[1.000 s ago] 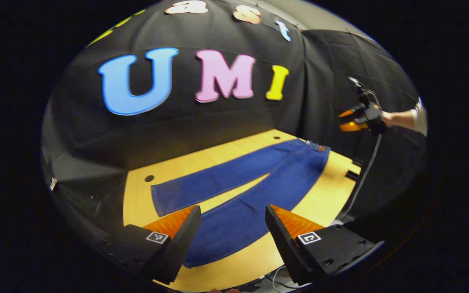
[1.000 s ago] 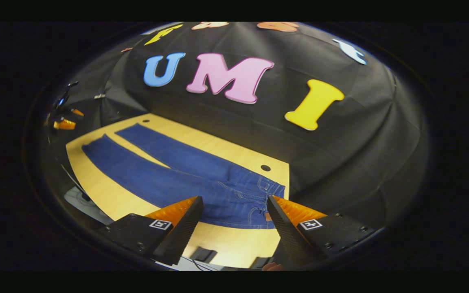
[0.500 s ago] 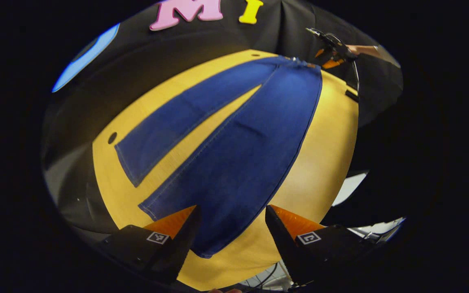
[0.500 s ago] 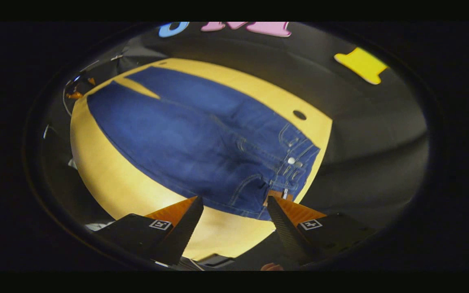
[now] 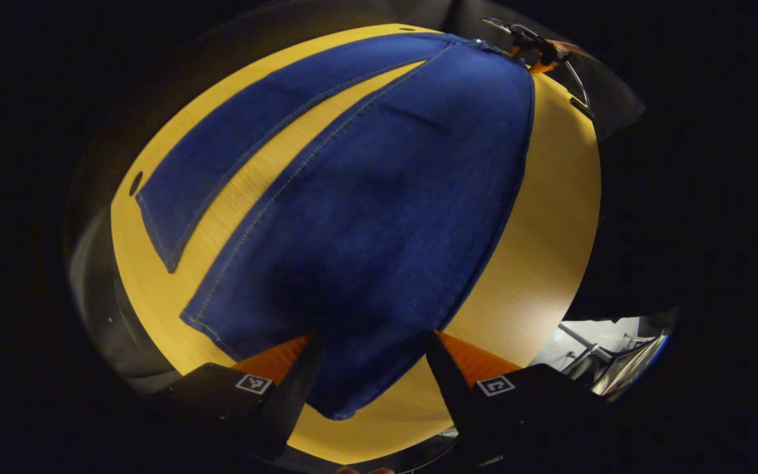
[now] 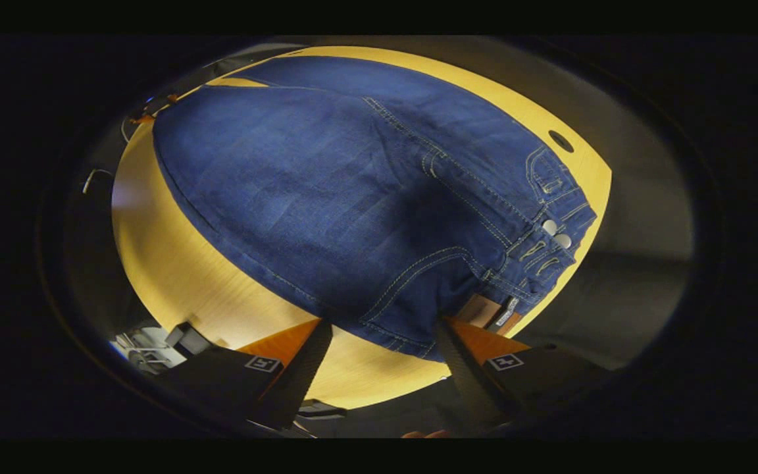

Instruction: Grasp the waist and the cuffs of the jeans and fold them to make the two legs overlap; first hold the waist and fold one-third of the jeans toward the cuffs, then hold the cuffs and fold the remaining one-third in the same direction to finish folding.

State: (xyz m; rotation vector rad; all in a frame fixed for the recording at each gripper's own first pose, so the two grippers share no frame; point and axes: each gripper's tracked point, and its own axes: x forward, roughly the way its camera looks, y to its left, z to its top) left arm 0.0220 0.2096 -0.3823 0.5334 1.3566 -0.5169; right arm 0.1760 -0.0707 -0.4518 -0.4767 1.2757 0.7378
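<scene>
Dark blue jeans (image 5: 379,197) lie flat on a yellow wooden table (image 5: 537,250), legs spread in a narrow V. In the left gripper view my left gripper (image 5: 371,362) hovers open just over the near leg's cuff (image 5: 326,388), a finger to each side. In the right gripper view my right gripper (image 6: 384,352) is open right above the near corner of the waist (image 6: 484,289), close to the brown patch (image 6: 481,309) and the two metal buttons (image 6: 555,234). The right gripper (image 5: 529,49) also appears small at the far waist end.
The far leg's cuff (image 5: 155,224) lies near a round hole (image 5: 135,183) in the table. Another hole (image 6: 560,140) sits beyond the waist. Metal frame parts and cables (image 5: 606,355) show past the table's edge. Bare table runs along the near side of the jeans.
Both grippers have dropped steeply toward the jeans, the left one onto the near cuff, the right one onto the waist corner. The wall has gone out of sight. The jeans have not moved.
</scene>
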